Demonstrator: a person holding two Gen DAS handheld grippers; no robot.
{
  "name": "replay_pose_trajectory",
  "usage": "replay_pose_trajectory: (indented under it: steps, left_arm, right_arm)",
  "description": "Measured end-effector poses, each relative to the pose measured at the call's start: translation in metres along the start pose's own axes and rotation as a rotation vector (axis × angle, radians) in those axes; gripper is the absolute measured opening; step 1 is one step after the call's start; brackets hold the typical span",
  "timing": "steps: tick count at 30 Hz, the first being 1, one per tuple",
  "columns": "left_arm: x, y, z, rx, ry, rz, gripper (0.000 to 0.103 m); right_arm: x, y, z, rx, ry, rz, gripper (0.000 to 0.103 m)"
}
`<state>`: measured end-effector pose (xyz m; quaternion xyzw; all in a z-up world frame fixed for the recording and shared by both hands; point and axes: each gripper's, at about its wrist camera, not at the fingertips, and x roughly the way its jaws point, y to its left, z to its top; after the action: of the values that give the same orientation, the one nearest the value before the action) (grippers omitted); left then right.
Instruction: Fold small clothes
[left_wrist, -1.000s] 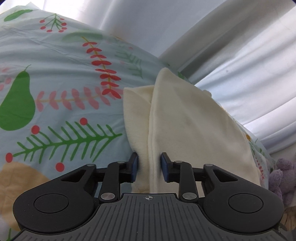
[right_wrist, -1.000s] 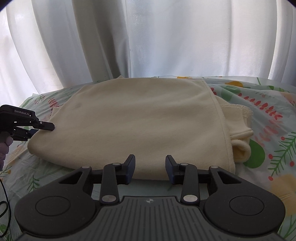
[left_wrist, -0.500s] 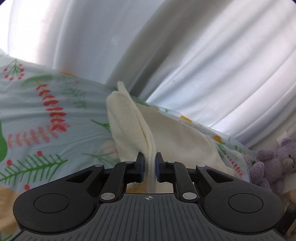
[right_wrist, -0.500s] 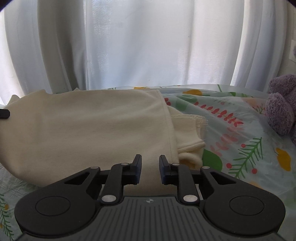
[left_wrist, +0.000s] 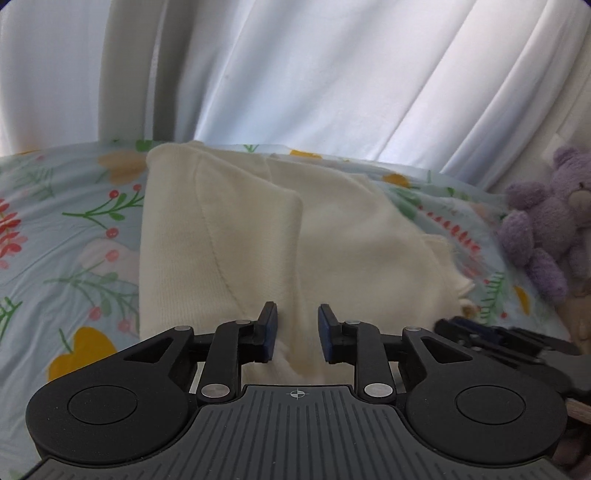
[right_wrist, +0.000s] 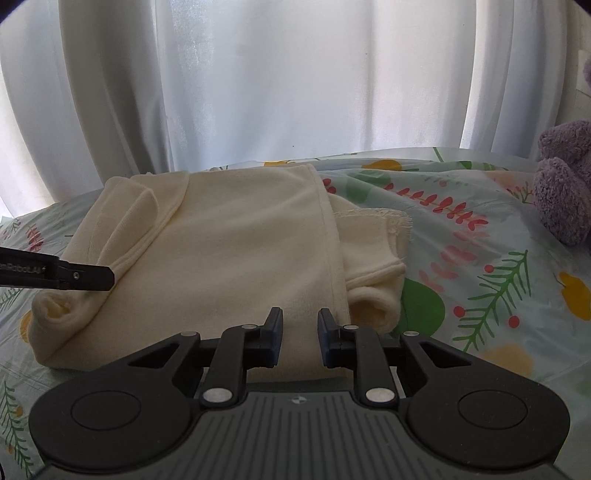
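Observation:
A cream garment (left_wrist: 240, 236) lies folded on the floral sheet, with its left part laid over the body. It also shows in the right wrist view (right_wrist: 229, 254), sleeve cuff at the right. My left gripper (left_wrist: 294, 332) is open, its jaws astride a loose fold of the near edge without pinching it. Its finger (right_wrist: 85, 276) shows in the right wrist view at the garment's left end. My right gripper (right_wrist: 300, 336) is open over the garment's near hem, holding nothing. It appears blurred in the left wrist view (left_wrist: 491, 338).
The floral sheet (right_wrist: 480, 251) covers the surface. A purple plush bear (left_wrist: 546, 221) sits at the right edge, also in the right wrist view (right_wrist: 565, 192). White curtains (right_wrist: 295, 85) hang close behind.
My left gripper was shut on the garment's edge, carried it over the body, then opened and let it go. My right gripper stayed open at the near hem, jaws slightly wider than before.

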<state>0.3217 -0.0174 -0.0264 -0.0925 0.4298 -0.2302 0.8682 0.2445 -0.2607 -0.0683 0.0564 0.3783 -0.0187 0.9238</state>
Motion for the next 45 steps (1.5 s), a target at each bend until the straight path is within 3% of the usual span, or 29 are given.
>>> replay_pose_trajectory:
  steps: [2,6,9,12,15,16,18,21,25,27,33,38,42,45]
  left_arm:
    - [-0.028,0.005,0.000,-0.027,-0.073,-0.024,0.038]
    - [-0.048,0.027,0.000,-0.070,-0.149,0.147,0.042]
    - [-0.031,0.046,-0.003,-0.118,-0.081,0.208,0.042]
    - [-0.008,0.050,-0.014,-0.150,0.011,0.151,0.042]
    - [0.005,0.031,-0.026,-0.030,-0.006,0.196,0.061]
    - [0.008,0.027,-0.029,-0.009,0.001,0.230,0.063]
    - [0.004,0.028,-0.031,-0.032,-0.002,0.223,0.063]
    - [-0.017,0.047,-0.028,-0.125,-0.022,0.189,0.062]
    - [-0.038,0.064,-0.023,-0.162,-0.102,0.265,0.062]
    - [-0.036,0.073,-0.018,-0.171,-0.098,0.309,0.061]
    - [-0.023,0.093,-0.020,-0.228,-0.059,0.350,0.059]
    - [-0.015,0.094,-0.023,-0.237,-0.037,0.371,0.059]
    - [-0.008,0.093,-0.023,-0.232,-0.010,0.384,0.058]
    - [-0.008,0.087,-0.020,-0.215,-0.005,0.387,0.058]
  right_arm:
    - [-0.001,0.000,0.000,0.002,-0.001,0.008,0.020]
    - [-0.004,0.004,0.003,-0.009,-0.013,0.035,0.020]
    - [-0.003,0.012,0.006,-0.026,-0.016,0.059,0.020]
    - [-0.002,0.021,0.010,-0.037,-0.014,0.096,0.020]
    - [0.003,0.031,0.013,-0.061,0.000,0.126,0.020]
    - [0.006,0.034,0.014,-0.069,0.012,0.139,0.020]
    - [0.011,0.040,0.018,-0.078,0.049,0.185,0.022]
    - [0.021,0.042,0.030,-0.021,0.107,0.324,0.037]
    - [0.043,0.040,0.051,0.117,0.171,0.497,0.048]
    - [0.059,0.042,0.060,0.165,0.193,0.525,0.048]
    - [0.091,0.054,0.068,0.257,0.255,0.581,0.048]
    - [0.097,0.061,0.069,0.260,0.262,0.597,0.038]
    - [0.101,0.067,0.068,0.219,0.254,0.579,0.016]
    - [0.091,0.072,0.067,0.160,0.198,0.532,0.013]
